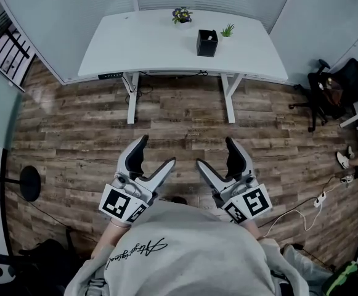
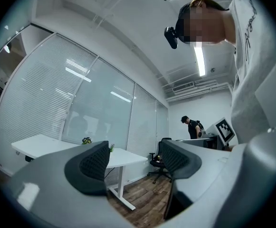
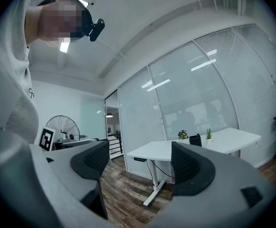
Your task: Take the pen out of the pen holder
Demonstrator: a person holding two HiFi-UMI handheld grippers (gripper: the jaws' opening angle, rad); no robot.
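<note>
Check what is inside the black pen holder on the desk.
The pen holder stands far off on the white desk. Only a small pale speck shows at its open top, possibly a pen end; its dark walls hide everything below.

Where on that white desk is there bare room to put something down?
The desk is bare across its left half, up to the pen holder, and at its right end past the green plant. Crowded: the middle back, where holder, plant and flower pot cluster.

White desk [image 1: 154,45], wood floor [image 1: 179,128], glass walls [image 2: 95,103]
</note>
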